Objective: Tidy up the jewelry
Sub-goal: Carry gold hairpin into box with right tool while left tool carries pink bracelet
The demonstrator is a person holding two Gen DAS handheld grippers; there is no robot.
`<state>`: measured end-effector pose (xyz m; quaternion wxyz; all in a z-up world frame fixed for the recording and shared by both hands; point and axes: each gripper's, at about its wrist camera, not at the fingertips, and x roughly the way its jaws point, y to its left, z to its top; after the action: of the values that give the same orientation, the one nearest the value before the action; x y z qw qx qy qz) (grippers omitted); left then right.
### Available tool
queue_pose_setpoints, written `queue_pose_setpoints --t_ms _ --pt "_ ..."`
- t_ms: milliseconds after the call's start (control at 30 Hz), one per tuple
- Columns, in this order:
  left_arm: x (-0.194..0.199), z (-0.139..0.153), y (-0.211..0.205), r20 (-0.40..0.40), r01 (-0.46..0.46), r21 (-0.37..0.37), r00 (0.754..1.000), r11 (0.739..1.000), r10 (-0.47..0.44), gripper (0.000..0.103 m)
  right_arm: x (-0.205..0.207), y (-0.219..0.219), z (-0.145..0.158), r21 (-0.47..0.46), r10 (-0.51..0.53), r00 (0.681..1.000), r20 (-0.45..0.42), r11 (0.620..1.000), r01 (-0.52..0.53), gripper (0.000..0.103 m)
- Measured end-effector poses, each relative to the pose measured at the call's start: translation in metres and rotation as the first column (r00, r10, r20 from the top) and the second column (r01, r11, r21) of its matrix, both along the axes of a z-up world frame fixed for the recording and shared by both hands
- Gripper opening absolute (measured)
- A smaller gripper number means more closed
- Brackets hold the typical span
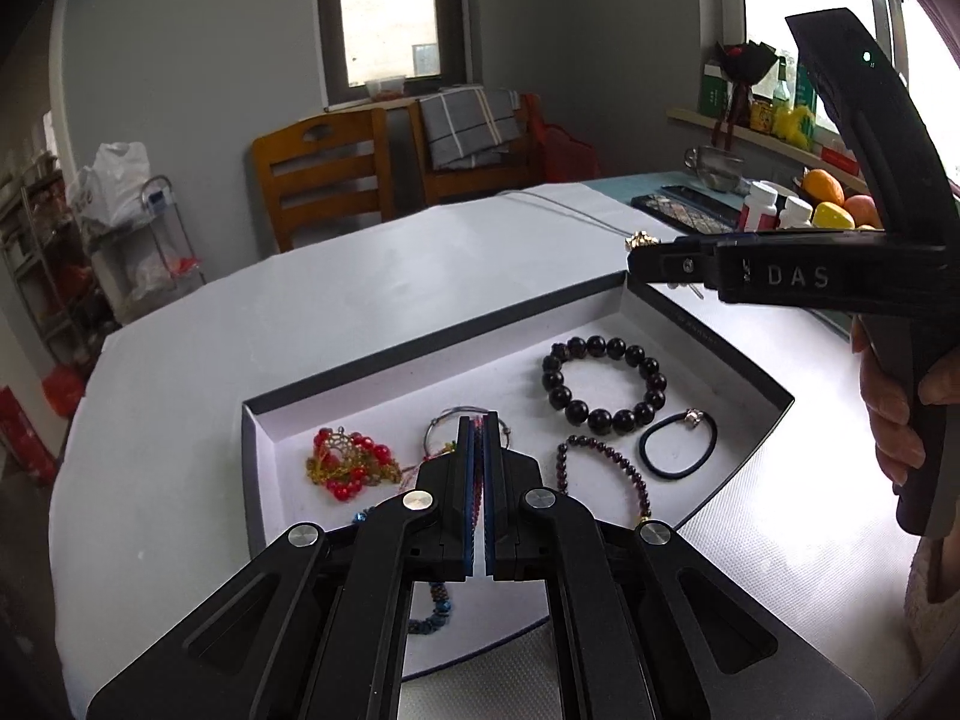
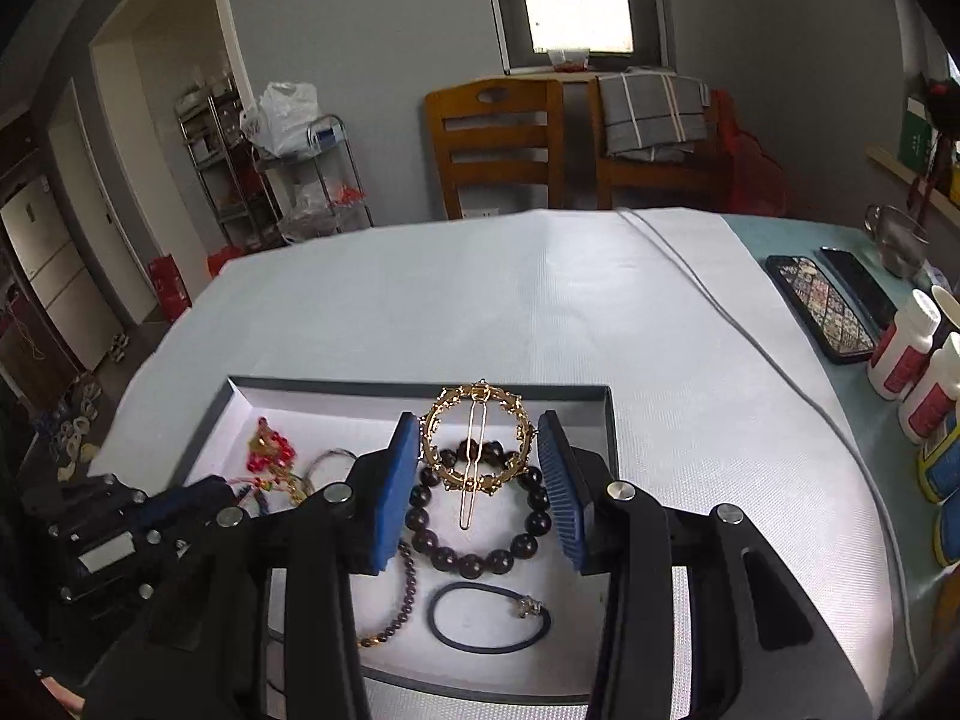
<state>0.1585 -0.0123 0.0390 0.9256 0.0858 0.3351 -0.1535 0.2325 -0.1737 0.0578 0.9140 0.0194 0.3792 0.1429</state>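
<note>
The left gripper (image 1: 479, 468) pinches a red cord over the shallow box (image 1: 432, 354). The right gripper (image 2: 478, 468), fingers spread, holds a gold ring-shaped hair clip (image 2: 477, 450) above the dark bead bracelet (image 2: 480, 534).

A blue beaded bracelet (image 1: 433, 612) is largely hidden beneath the left gripper (image 1: 478, 462); the strand pinched there cannot be identified.
</note>
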Motion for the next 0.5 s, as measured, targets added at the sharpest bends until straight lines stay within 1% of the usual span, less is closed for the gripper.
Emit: queue_pose_setpoints --t_ms 100,167,233,367,500 --pt "0.005 -0.009 0.002 -0.026 0.004 0.002 1.000 1.000 -0.003 0.002 0.010 0.000 -0.021 -0.022 -0.010 0.999 -0.043 1.000 0.009 0.041" --pt "0.007 -0.013 0.005 -0.056 0.013 -0.029 0.998 0.999 -0.014 0.002 0.017 -0.001 -0.031 -0.031 -0.021 0.998 -0.061 0.999 0.019 0.041" --pt "0.008 -0.016 0.004 -0.077 0.022 -0.043 0.997 0.999 -0.025 0.002 0.021 -0.001 -0.038 -0.044 -0.029 0.997 -0.071 0.999 0.026 0.041" --pt "0.009 -0.023 -0.002 -0.106 0.038 -0.029 0.994 0.999 -0.041 0.002 0.031 0.000 -0.048 -0.065 -0.041 0.994 -0.097 0.997 0.035 0.041" --pt "0.013 -0.032 -0.004 -0.140 0.045 -0.022 0.989 0.999 -0.047 0.002 0.034 0.006 -0.056 -0.101 -0.028 0.993 -0.116 0.995 0.016 0.041"
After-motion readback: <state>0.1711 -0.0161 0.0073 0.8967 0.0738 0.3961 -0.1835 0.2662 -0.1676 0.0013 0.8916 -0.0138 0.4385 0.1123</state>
